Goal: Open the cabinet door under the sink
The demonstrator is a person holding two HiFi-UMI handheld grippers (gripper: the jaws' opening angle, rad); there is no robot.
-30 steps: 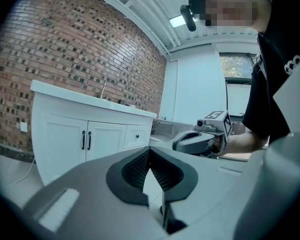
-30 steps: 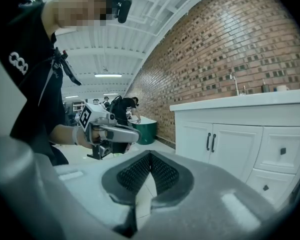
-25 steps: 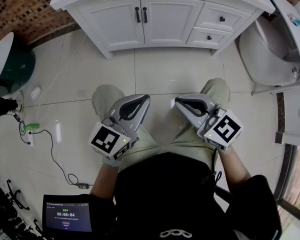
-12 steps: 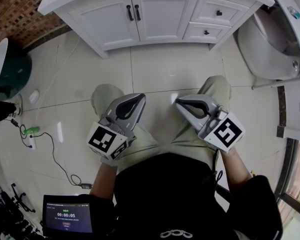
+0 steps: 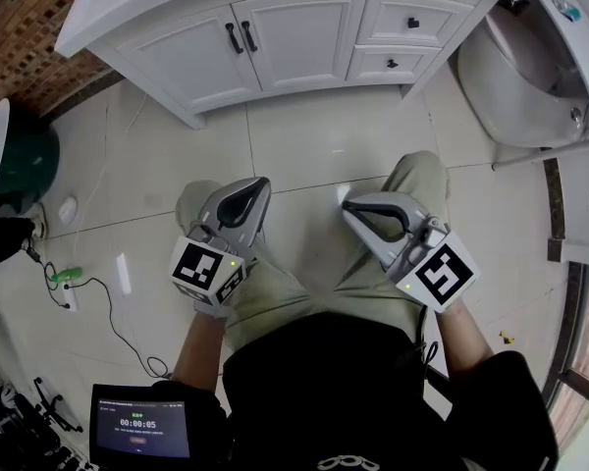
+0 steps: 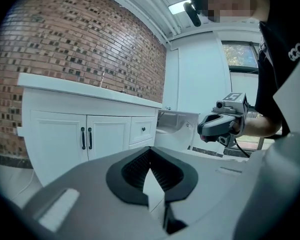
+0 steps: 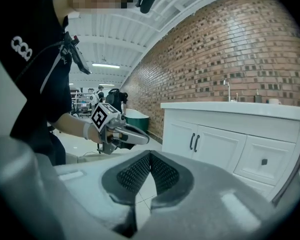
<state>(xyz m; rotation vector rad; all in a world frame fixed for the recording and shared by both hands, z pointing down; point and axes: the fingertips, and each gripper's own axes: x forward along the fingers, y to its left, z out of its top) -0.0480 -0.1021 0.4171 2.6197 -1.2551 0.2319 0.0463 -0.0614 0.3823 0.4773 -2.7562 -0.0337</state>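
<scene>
The white sink cabinet [image 5: 275,8] stands at the top of the head view. Its two doors [image 5: 304,37] are closed, with a pair of black bar handles [image 5: 240,36] at the seam. My left gripper [image 5: 255,186] and right gripper [image 5: 351,207] hover over the person's knees, well short of the cabinet, both shut with nothing in them. In the left gripper view the jaws [image 6: 150,151] meet and the door handles [image 6: 86,138] lie ahead to the left. The right gripper view has its jaws [image 7: 150,155] closed, with the handles [image 7: 194,142] ahead to the right.
Two drawers with black knobs [image 5: 413,23] sit right of the doors. A white toilet [image 5: 515,81] is at the right, and a green bin [image 5: 25,160] at the left. Cables [image 5: 108,302] trail over the tiled floor, and a tablet [image 5: 137,425] sits at bottom left.
The head view has swung, so the cabinet now sits further left in frame. Both grippers stay shut over the knees, and the left one has drifted slightly left.
</scene>
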